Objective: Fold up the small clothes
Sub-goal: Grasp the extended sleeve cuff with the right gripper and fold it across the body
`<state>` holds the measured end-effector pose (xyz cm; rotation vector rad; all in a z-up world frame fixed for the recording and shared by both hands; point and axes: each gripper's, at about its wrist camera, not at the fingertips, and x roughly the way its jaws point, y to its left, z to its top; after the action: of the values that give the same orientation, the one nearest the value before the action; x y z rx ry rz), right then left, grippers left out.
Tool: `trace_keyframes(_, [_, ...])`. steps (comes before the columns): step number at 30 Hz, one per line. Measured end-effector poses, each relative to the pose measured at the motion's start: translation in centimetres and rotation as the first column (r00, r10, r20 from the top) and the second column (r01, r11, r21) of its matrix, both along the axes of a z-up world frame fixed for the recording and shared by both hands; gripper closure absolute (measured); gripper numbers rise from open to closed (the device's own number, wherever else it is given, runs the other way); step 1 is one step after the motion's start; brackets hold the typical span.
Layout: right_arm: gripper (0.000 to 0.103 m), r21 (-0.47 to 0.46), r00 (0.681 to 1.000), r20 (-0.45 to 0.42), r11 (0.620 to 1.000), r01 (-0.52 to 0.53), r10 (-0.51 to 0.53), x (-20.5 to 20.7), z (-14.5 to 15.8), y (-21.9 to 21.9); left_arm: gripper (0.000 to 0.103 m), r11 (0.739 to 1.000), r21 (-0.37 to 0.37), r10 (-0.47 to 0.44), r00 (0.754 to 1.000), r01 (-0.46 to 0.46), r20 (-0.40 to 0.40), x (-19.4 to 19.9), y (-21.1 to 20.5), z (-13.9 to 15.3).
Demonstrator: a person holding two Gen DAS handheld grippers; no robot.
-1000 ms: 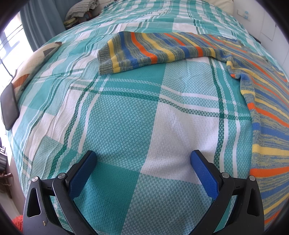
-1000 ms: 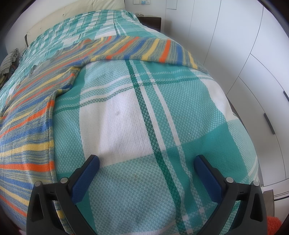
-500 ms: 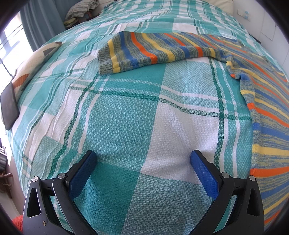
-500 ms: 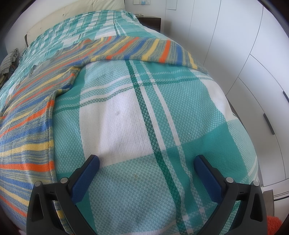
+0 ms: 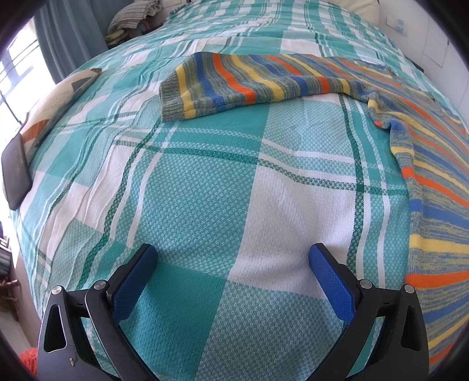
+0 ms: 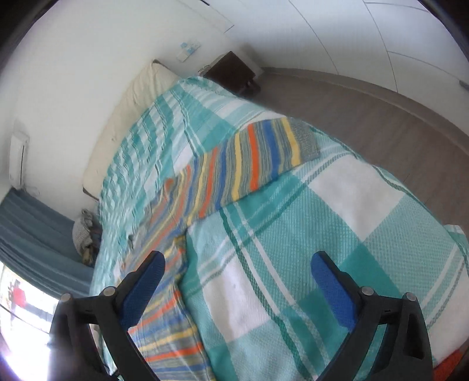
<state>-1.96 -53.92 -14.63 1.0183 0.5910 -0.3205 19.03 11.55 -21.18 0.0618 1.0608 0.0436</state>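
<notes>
A striped knit sweater (image 5: 433,164) in grey, blue, orange and yellow lies spread flat on the teal plaid bedspread (image 5: 205,190). Its left sleeve (image 5: 240,85) stretches across the far side in the left wrist view, the cuff pointing left. My left gripper (image 5: 233,272) hovers open above bare bedspread, well short of that sleeve, nothing between its fingers. In the right wrist view the other sleeve (image 6: 263,158) lies ahead, and the sweater body (image 6: 167,331) runs under the left finger. My right gripper (image 6: 237,278) is tilted, its jaws closing a little but wide apart and empty.
A pillow (image 5: 55,102) and a dark tablet (image 5: 16,173) lie at the bed's left edge. Folded clothes (image 5: 132,14) are piled at the far left corner. A dark nightstand (image 6: 231,70), wood floor (image 6: 381,117) and white wardrobe doors border the right side.
The right wrist view has swung and rolled: the bed now runs diagonally, with the far wall, nightstand and floor in sight. The left wrist view is unchanged.
</notes>
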Motion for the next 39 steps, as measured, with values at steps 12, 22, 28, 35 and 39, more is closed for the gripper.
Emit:
trace_keyframes(12, [0.022,0.403,0.982,0.052,0.904,0.146,-0.181,5.3,-6.9,-10.6,0.001,1.000,0.004,0.004,1.000,-0.004,0.015,-0.2,-0.1,0.0])
trace_keyframes(22, [0.097,0.219,0.970,-0.121,0.947,0.234,-0.212,8.3,-6.7,-10.6,0.001,1.000,0.006,0.007,1.000,-0.007,0.023,-0.3,-0.1,0.0])
trace_keyframes(28, [0.097,-0.063,0.998,-0.004,0.996,0.056,-0.057,12.5,2.7,-6.3,0.000,1.000,0.007,0.008,1.000,-0.008,0.020,-0.3,-0.1,0.0])
trace_keyframes(35, [0.058,-0.195,0.824,0.106,0.824,-0.532,0.557,25.1,10.2,11.3,0.001,1.000,0.004,0.007,1.000,-0.007,0.019,-0.2,-0.1,0.1])
trace_keyframes(39, [0.017,-0.259,0.782,0.025,0.759,-0.597,0.623,27.4,9.5,16.4,0.001,1.000,0.005,0.006,1.000,-0.006,0.023,-0.2,0.0,0.1])
